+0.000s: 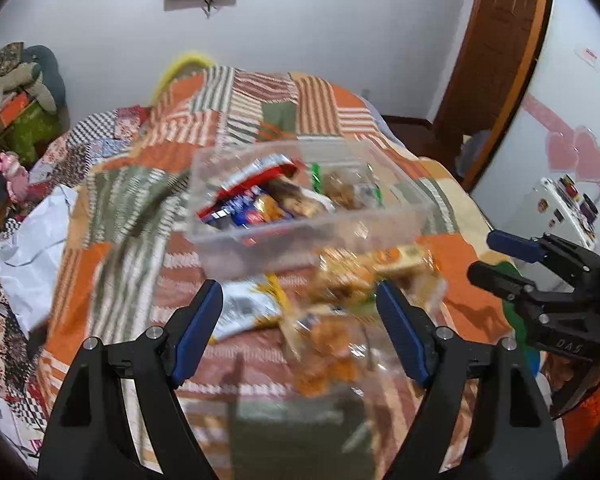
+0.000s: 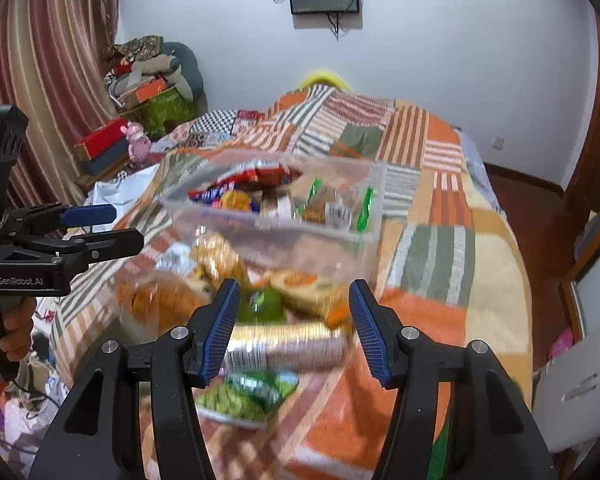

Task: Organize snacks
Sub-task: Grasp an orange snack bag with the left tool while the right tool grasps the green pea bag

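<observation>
A patchwork-quilted bed (image 2: 440, 216) is carrying everything. The clear plastic bin (image 2: 364, 184) is sitting mid-bed, long axis across the view, gathering packets. Loose snacks are lying before its near wall; the foil biscuit roll (image 2: 288, 346) is lying crosswise. The left gripper (image 1: 300, 320) and right gripper (image 2: 294, 322) are hovering, fingers spread, holding nothing.

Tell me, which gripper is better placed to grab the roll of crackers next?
The right gripper, probably: its open jaws already straddle the roll of crackers. The left gripper hangs open over other snack bags.
</observation>
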`<state>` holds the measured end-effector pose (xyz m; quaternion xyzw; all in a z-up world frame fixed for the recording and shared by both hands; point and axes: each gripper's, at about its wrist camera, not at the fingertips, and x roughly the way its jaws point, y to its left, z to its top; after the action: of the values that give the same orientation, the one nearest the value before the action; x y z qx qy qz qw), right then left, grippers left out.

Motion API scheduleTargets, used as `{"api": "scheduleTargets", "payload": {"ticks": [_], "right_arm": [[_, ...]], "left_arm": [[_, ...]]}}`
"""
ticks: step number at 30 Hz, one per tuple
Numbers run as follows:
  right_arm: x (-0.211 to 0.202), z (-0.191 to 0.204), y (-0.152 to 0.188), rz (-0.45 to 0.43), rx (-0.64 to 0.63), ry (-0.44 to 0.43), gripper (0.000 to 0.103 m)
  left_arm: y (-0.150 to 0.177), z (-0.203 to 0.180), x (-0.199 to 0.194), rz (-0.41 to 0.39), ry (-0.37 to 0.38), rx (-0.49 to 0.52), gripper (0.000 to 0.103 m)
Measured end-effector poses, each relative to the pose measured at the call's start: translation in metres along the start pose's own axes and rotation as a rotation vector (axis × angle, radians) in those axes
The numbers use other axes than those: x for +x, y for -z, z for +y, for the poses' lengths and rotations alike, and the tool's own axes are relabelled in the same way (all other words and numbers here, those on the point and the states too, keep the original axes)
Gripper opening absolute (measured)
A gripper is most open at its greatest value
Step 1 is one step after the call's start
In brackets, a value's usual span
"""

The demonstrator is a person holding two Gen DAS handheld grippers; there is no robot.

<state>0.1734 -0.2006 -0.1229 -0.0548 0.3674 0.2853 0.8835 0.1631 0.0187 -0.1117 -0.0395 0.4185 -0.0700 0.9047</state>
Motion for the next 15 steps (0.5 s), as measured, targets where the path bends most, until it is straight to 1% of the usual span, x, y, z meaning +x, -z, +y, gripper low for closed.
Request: {"api": "scheduleTargets", "payload": {"ticks": [3, 5, 8, 12, 15], "right_arm": [[-0.001, 0.000, 0.012, 0.023, 0.008, -0.003, 0.053], [0.000, 0.000, 0.019, 0.037, 0.013, -0.011, 0.054], [0.001, 0.002, 0.030, 0.056, 0.021, -0.013, 0.058], [0.004, 0.007, 0.040, 0.078, 0.030, -0.025, 0.059], [0.008, 0.010, 0.045, 0.094, 0.036, -0.044, 0.059]], "left_arm": [[0.009, -0.010, 0.004, 0.028, 0.020, 0.011, 0.080], [0.015, -0.017, 0.006, 0.035, 0.014, 0.028, 0.080], [0.023, -0.025, 0.013, 0.048, 0.011, 0.051, 0.083], [0.030, -0.027, 0.023, 0.073, -0.005, 0.064, 0.084], [0.034, -0.023, 0.025, 0.077, -0.002, 0.054, 0.084]]}}
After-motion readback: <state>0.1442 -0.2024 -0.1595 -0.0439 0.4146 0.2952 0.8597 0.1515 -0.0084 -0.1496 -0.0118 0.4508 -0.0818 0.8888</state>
